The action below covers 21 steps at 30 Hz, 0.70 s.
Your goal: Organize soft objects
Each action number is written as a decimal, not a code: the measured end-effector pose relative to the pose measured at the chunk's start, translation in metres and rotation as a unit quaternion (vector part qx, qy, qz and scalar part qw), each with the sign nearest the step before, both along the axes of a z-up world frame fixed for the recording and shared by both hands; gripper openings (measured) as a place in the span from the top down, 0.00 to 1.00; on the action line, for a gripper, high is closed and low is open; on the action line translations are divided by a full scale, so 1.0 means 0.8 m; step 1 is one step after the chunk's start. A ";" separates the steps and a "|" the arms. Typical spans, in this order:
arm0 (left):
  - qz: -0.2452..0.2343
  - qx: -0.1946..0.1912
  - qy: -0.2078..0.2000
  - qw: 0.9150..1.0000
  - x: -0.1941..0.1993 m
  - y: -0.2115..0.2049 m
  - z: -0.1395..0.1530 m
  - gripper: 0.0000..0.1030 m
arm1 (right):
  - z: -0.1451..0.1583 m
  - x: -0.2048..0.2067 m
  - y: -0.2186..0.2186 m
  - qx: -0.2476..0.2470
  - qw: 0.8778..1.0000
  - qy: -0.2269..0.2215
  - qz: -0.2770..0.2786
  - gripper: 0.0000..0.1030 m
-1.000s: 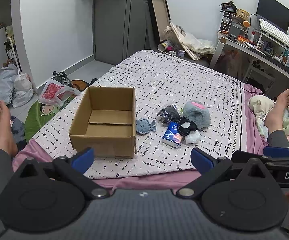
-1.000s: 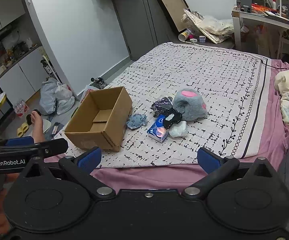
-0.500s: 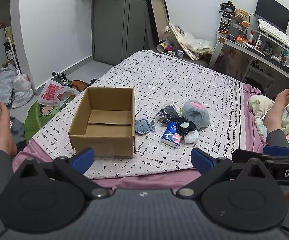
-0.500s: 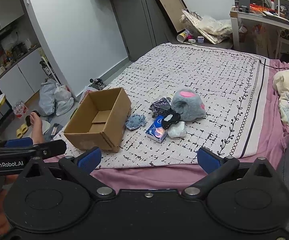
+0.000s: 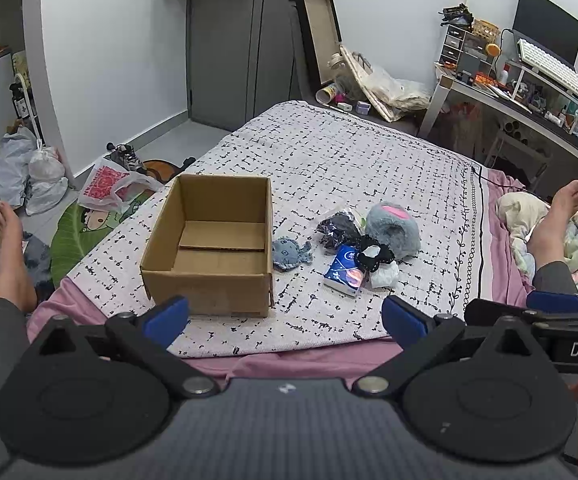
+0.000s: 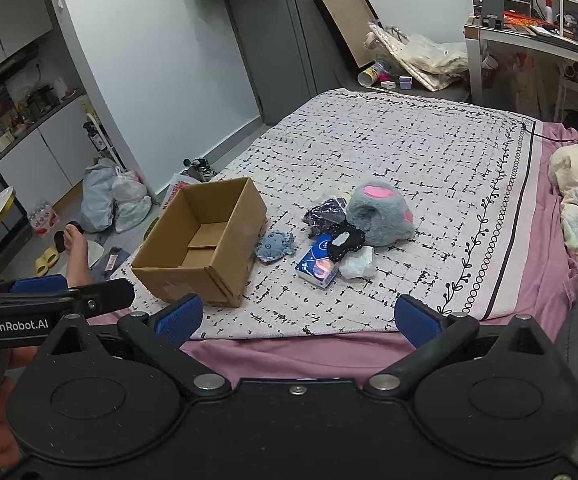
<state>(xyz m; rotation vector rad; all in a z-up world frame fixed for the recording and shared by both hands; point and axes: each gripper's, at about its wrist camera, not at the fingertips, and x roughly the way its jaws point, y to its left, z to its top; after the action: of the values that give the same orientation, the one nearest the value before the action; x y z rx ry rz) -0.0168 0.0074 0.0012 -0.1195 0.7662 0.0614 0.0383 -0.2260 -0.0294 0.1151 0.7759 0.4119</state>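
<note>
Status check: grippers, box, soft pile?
Left gripper open, empty; right gripper open, empty. Cardboard box empty on bed. Soft pile right of box, untouched: blue plush, grey plush. Path clear.

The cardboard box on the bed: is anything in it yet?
Empty. The cardboard box stands open-topped with only its bare floor flaps visible; the soft items lie beside it.

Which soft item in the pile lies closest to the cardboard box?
The small blue-grey octopus plush, beside the open brown cardboard box; the other items lie farther right.
</note>
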 end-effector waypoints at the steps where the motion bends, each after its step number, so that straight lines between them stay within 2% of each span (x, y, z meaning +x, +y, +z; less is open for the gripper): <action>1: 0.000 0.001 0.000 1.000 0.000 0.000 0.000 0.01 | 0.000 0.000 0.000 0.000 1.000 0.000 0.001 0.00; 21: 0.002 -0.005 0.001 1.000 0.004 0.004 0.001 0.01 | -0.005 0.004 0.002 0.003 1.000 0.002 0.004 0.00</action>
<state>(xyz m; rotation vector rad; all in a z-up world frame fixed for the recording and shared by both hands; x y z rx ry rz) -0.0134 0.0106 0.0021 -0.1301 0.7685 0.0621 0.0418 -0.2247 -0.0334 0.1178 0.7792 0.4219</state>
